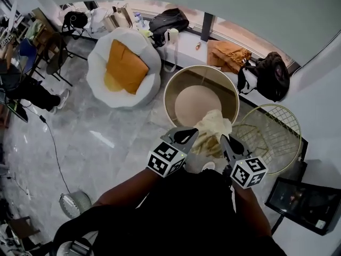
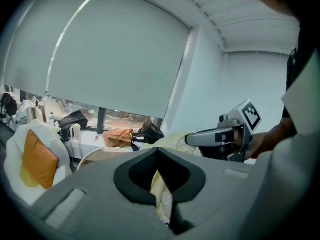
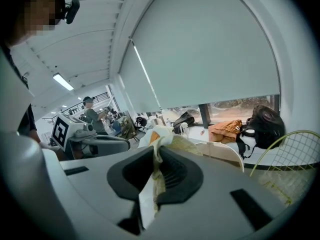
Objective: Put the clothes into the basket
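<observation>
Over basket (image 1: 167, 96), hand-held grippers (image 1: 192, 135) (image 1: 225, 142) pinch cloth (image 1: 213, 126).

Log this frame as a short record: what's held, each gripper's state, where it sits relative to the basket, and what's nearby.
held item: cream garment, bunched between both grippers
left gripper: shut on the garment
right gripper: shut on the garment
position: over the near rim of the round beige basket
nearby: wire basket to its right; white beanbag with orange cushion to its left
</observation>
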`<action>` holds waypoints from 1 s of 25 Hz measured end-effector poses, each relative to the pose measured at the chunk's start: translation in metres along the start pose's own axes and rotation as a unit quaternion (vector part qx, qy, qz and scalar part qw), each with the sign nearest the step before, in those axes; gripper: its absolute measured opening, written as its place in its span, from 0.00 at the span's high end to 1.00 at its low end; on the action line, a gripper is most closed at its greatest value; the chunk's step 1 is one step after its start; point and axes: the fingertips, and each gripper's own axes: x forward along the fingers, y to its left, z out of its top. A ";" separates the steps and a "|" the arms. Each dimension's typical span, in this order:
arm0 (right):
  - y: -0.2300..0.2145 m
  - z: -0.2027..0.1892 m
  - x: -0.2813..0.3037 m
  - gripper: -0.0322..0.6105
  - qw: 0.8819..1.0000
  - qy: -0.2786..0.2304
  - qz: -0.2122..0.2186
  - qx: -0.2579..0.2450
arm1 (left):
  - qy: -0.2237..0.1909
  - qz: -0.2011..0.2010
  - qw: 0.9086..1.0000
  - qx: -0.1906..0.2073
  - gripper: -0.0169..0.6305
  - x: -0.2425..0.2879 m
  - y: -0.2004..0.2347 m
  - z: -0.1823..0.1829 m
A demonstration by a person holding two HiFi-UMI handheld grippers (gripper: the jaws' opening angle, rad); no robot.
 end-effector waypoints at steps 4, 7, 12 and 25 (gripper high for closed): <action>0.020 -0.003 0.007 0.89 0.999 0.009 0.027 -0.017 | -0.022 0.029 0.999 -0.010 0.97 -0.019 0.008 0.000; 0.036 -0.004 0.007 0.89 0.998 0.017 0.048 -0.030 | -0.038 0.051 0.998 -0.015 0.97 -0.035 0.010 0.002; 0.050 -0.001 -0.003 0.89 0.995 0.022 0.084 -0.057 | -0.053 0.087 0.994 -0.024 0.97 -0.048 0.000 0.004; 0.083 -0.032 -0.048 0.89 0.979 0.040 0.176 -0.098 | -0.061 0.193 0.977 -0.064 0.97 -0.089 -0.061 -0.034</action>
